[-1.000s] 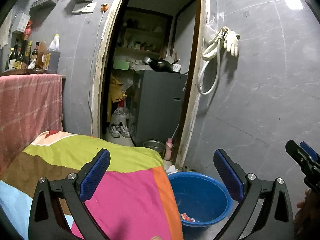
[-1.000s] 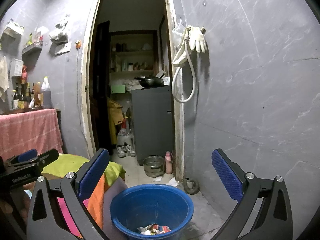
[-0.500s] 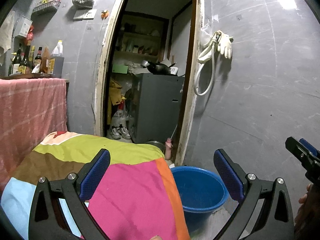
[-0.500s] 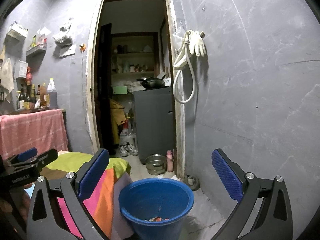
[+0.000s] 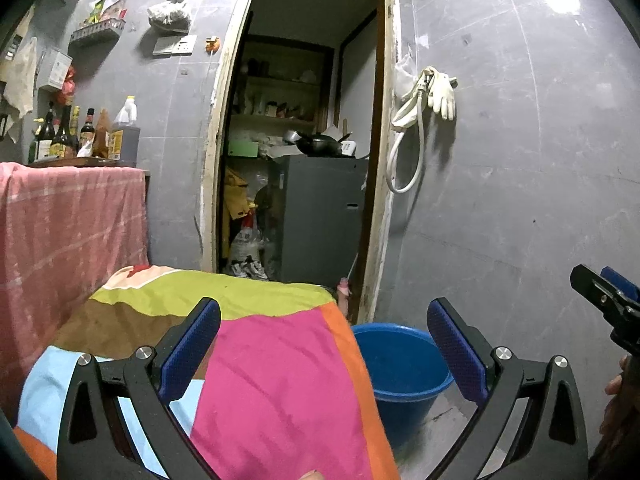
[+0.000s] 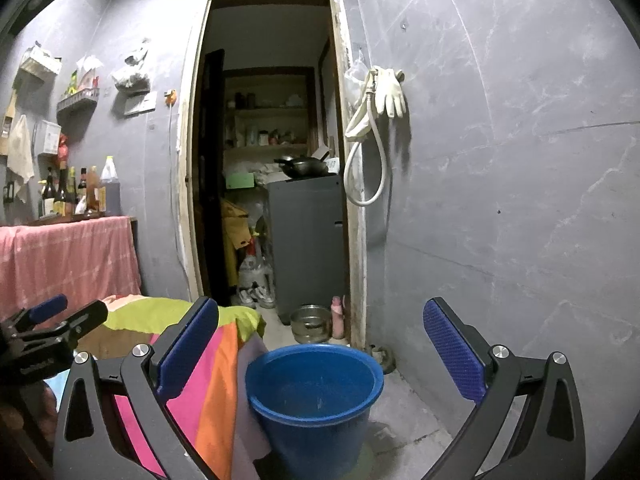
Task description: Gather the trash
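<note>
Both the left claw [image 5: 323, 344] and right claw [image 6: 320, 344] gape empty near the blue bucket [image 6: 316, 392], no trash visible to collect.

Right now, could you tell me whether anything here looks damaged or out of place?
The door frame looks worn, its paint chipped and stained toward the floor. A metal bowl and a pink bottle sit on the floor by it, behind the blue bucket. Nothing looks spilled.

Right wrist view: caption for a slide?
Open right hand-held gripper above blue bucket beside colourful cloth, facing doorway.
</note>
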A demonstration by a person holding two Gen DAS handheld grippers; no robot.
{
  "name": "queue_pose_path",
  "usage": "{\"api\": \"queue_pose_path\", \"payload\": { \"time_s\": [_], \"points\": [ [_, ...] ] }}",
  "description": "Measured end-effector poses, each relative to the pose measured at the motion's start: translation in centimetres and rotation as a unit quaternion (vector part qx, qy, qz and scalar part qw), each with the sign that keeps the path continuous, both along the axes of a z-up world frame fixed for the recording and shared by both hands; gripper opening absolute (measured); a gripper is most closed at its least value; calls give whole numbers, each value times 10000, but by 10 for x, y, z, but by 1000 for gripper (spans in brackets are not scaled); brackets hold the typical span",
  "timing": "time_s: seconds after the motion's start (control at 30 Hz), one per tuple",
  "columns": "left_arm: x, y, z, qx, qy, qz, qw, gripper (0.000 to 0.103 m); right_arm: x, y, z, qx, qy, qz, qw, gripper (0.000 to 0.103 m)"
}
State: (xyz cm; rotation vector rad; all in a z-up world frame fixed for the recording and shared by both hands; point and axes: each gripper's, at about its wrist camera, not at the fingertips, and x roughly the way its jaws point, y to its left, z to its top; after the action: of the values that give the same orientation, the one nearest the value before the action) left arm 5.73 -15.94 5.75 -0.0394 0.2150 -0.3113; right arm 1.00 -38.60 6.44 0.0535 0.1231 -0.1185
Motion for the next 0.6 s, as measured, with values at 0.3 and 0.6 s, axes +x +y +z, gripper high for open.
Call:
{"api": "queue_pose_path", "payload": {
  "time_s": [0.3, 0.6],
  "points": [
    [-19, 6, -17, 30, 60, 94, 9999, 101, -18, 4, -17, 27, 186, 29, 9998, 103],
    [-32, 7, -37, 103, 67, 173, 9998, 101, -29, 14, -37, -139, 167, -34, 9998, 103]
  ]
}}
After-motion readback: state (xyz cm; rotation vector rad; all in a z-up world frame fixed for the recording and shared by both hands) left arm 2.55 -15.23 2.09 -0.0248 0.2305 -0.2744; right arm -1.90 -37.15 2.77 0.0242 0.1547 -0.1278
